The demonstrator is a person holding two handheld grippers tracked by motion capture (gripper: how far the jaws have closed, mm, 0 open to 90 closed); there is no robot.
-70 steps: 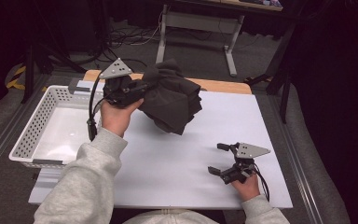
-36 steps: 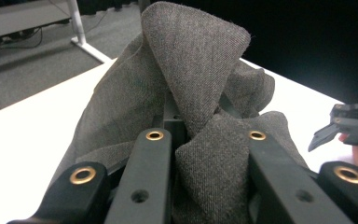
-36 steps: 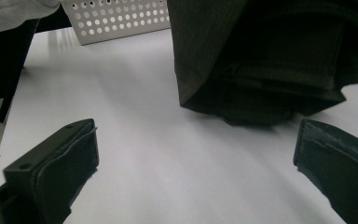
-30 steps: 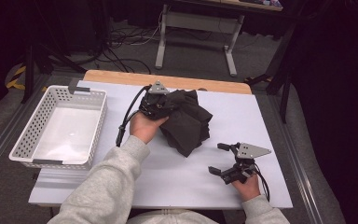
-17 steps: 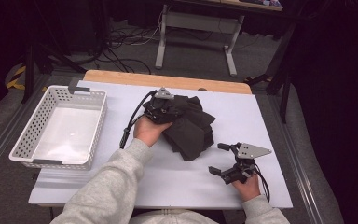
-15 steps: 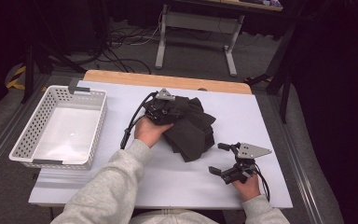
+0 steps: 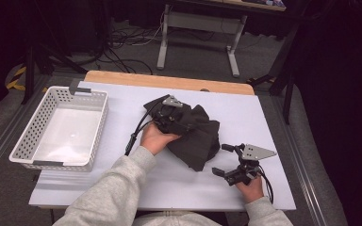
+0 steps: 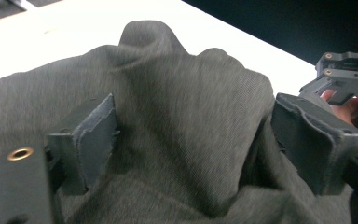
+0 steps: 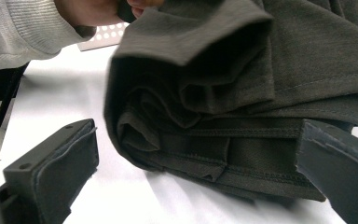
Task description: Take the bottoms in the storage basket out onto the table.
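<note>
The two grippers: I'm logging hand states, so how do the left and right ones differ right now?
The left gripper sits on the dark cloth, its jaws spread with fabric bunched between them; the right gripper rests on the bare white table, beside the cloth, jaws holding nothing. The left is farther up the table, the right near the front edge. Both are open.

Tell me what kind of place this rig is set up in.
Probably a lab or data-collection workspace, not a home. A white-topped worktable with a wooden far edge stands among black curtains, loose black cables trail over the grey floor, and a metal-legged desk frame stands behind.
</note>
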